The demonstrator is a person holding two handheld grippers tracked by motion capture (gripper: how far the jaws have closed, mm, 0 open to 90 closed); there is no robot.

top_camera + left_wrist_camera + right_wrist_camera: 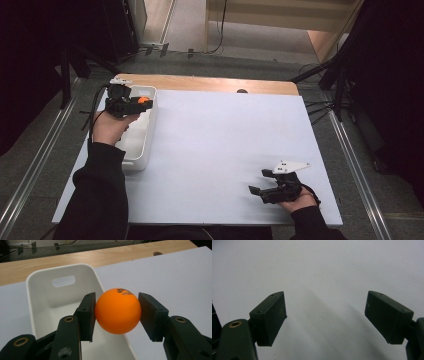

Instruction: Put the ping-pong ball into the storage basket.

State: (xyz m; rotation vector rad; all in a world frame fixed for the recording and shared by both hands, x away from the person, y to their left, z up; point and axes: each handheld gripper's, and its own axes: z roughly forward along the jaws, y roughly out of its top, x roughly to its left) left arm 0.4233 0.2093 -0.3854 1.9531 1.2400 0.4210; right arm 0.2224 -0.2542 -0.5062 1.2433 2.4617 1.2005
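Orange ball [117,311] was clamped by left hand-held gripper [117,312] above white bin [37,302]; right hand-held gripper [325,317] was held apart over worktop [215,145].

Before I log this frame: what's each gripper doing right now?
Left gripper: shut on the orange ball, over the white bin.
Right gripper: open, holding nothing.

A lab-like recording room: white table [215,150] ringed by dark stands [65,75], floor cables [220,30] and black curtains [30,60]
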